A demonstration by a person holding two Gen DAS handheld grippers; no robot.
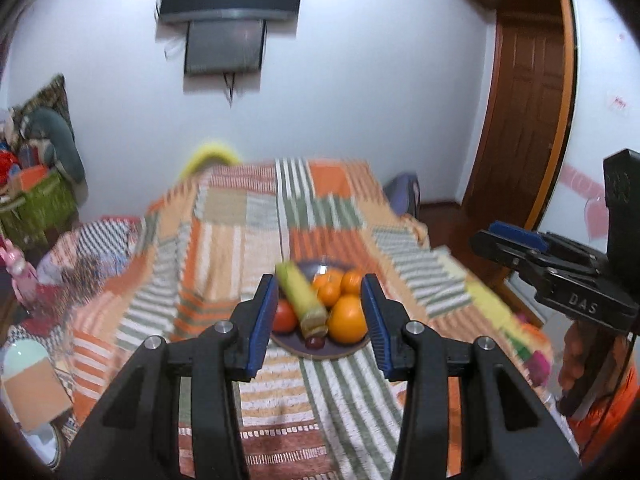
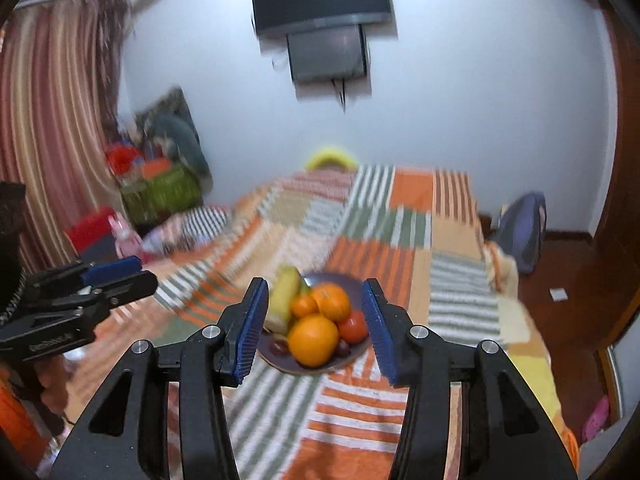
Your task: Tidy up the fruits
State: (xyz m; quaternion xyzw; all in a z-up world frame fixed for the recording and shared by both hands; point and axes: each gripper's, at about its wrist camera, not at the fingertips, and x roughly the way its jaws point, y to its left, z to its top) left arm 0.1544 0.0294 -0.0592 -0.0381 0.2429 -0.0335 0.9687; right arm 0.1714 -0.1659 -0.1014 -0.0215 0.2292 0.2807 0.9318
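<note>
Purple plate [image 1: 340, 350] on striped bedspread [image 1: 224, 240], holding bananas [image 1: 300, 296], large orange [image 1: 347, 319], smaller oranges [image 1: 330, 286], tomato [image 1: 285, 316], dark grapes [image 1: 315, 342]. Left gripper [image 1: 322, 320] and right gripper [image 2: 316, 324] both spread wide, empty, short of plate.

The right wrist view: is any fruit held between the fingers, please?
No, the right gripper is open and empty; the fruits sit on the plate beyond.

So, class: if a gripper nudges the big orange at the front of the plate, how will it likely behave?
The big orange is round and smooth, so it would probably roll. It sits near the plate rim, so it might roll off onto the striped blanket. Neighbouring fruit may shift too.
</note>
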